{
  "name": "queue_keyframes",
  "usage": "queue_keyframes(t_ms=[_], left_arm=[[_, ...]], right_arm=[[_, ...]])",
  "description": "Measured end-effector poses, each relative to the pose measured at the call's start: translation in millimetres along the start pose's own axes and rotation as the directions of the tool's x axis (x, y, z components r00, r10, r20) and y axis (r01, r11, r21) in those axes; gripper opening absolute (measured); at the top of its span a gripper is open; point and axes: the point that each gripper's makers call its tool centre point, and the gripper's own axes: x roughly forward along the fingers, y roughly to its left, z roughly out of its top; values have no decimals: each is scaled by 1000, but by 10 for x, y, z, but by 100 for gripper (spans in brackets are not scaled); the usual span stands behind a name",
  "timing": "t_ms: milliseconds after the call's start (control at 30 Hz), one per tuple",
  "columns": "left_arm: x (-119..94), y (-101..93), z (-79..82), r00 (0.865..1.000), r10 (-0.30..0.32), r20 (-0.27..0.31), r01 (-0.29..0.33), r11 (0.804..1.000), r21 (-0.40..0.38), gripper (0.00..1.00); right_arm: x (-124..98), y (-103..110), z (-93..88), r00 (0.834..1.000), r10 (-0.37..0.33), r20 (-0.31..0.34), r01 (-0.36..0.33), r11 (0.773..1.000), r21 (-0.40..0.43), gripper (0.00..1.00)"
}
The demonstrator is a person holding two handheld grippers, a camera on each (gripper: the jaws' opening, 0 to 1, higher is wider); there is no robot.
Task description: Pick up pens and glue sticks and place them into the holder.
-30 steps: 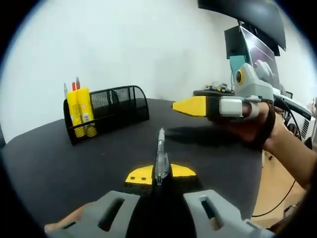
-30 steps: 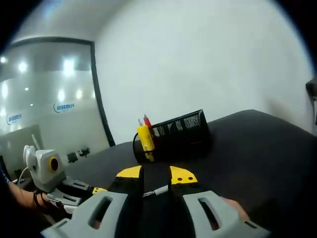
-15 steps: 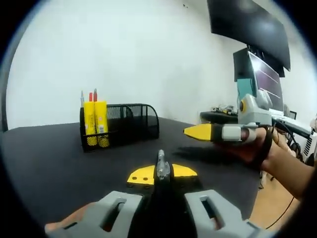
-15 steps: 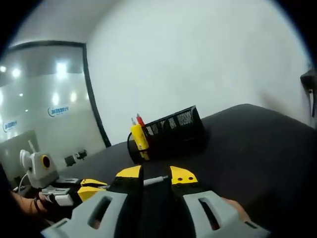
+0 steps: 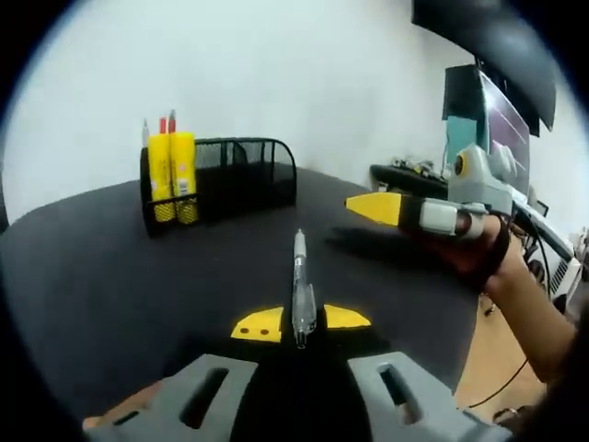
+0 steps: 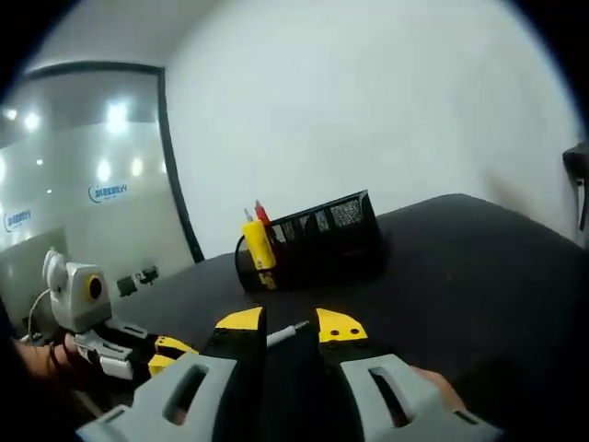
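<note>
My left gripper [image 5: 301, 324] is shut on a clear pen [image 5: 299, 285] that points forward over the black table [image 5: 110, 276]. A black mesh holder [image 5: 230, 177] stands at the far left with two yellow glue sticks [image 5: 172, 175] and red pens [image 5: 167, 123] in its end compartment. My right gripper [image 5: 368, 206] hovers at the right in a hand, its yellow jaws together. In the right gripper view, my right gripper [image 6: 290, 327] is shut on a pen [image 6: 287, 333] lying across its jaws, with the holder [image 6: 322, 235] and a glue stick [image 6: 255, 249] ahead. The left gripper [image 6: 161, 354] shows low at the left.
A monitor [image 5: 488, 101] and cables stand on a desk beyond the table's right edge. A white wall lies behind the holder. A glass partition [image 6: 83, 184] with reflected lights is on the left of the right gripper view. Bare table lies between grippers and holder.
The left gripper view has tipped downward, so more of the pen's length and the tabletop show. The right gripper still hovers at the right, pen still held. The holder has not moved.
</note>
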Motion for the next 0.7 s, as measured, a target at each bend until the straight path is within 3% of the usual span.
queue_keyframes(t_ms=[200, 433, 533, 700], left_arm=[[79, -38, 15, 997, -8, -77, 12, 999, 51, 17], [114, -49, 21, 995, -16, -102, 22, 998, 63, 9], [90, -42, 19, 996, -12, -90, 18, 998, 58, 7], [24, -33, 94, 1000, -5, 6, 5, 1000, 14, 7]], right_arm=[[-2, 2, 1, 1000, -1, 1, 1, 1000, -2, 17], [-5, 5, 3, 1000, 1, 2, -1, 1000, -2, 17], [-5, 3, 8, 1000, 1, 4, -1, 1000, 0, 17], [-5, 2, 10, 1000, 0, 5, 0, 1000, 3, 17]])
